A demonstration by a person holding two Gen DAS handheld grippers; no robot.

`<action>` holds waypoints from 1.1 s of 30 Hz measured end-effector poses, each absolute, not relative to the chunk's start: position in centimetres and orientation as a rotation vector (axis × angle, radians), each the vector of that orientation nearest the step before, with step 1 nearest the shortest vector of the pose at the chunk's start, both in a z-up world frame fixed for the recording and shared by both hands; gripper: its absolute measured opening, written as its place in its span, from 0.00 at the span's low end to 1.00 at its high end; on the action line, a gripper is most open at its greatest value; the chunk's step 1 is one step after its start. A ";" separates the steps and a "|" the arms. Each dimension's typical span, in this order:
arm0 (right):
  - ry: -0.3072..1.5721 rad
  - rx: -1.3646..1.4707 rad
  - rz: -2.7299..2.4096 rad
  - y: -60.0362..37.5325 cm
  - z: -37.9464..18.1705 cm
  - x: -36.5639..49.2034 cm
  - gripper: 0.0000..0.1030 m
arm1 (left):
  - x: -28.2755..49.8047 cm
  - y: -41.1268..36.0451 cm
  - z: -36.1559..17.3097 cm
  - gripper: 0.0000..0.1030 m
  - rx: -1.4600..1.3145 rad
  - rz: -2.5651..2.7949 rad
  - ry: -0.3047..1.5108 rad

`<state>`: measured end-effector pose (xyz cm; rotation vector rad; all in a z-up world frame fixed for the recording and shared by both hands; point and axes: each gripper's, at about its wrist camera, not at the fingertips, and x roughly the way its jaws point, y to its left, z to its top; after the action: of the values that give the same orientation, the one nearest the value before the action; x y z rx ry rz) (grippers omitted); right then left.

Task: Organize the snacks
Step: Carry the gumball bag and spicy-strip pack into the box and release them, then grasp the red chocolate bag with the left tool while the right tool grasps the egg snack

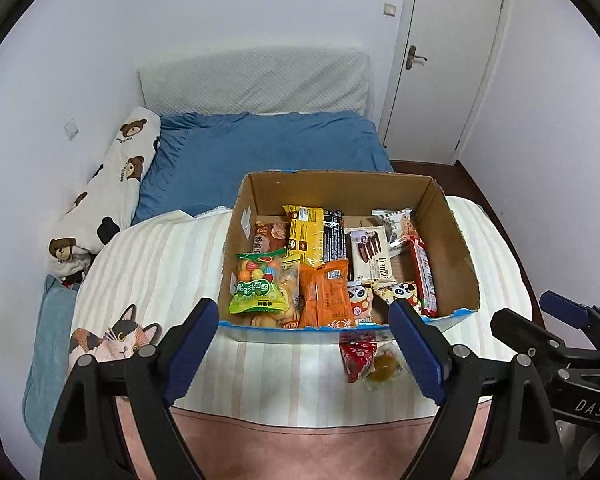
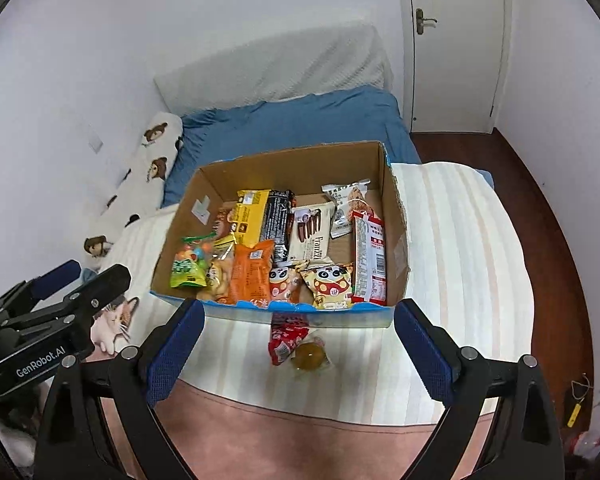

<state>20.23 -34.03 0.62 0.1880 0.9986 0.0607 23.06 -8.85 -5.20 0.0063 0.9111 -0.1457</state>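
Observation:
A cardboard box (image 1: pixel 452 236) (image 2: pixel 396 224) on the striped blanket holds several snack packets, among them a green candy bag (image 1: pixel 256 284) (image 2: pixel 190 262) and an orange packet (image 1: pixel 326 292) (image 2: pixel 252 272). A red packet (image 1: pixel 356 354) (image 2: pixel 286 336) and a clear-wrapped yellow sweet (image 1: pixel 384 368) (image 2: pixel 310 356) lie on the blanket just in front of the box. My left gripper (image 1: pixel 304 348) is open and empty, in front of the box. My right gripper (image 2: pixel 298 352) is open and empty, its fingers either side of the two loose snacks.
A striped blanket (image 1: pixel 160 264) with a cat print covers the near bed. A blue sheet (image 1: pixel 268 148), a bear-print bolster (image 1: pixel 112 184) and a white headboard lie behind. A white door (image 1: pixel 444 60) and dark wood floor (image 2: pixel 540 208) are at right.

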 end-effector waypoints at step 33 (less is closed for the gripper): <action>1.346 0.289 0.113 -33.7 -24.9 23.3 0.49 | 25.7 -10.9 -23.4 1.00 0.045 -0.144 1.281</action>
<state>23.28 -33.65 -24.91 0.2892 1.3461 0.1130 25.69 -10.94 -23.40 0.0447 1.2813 -0.1444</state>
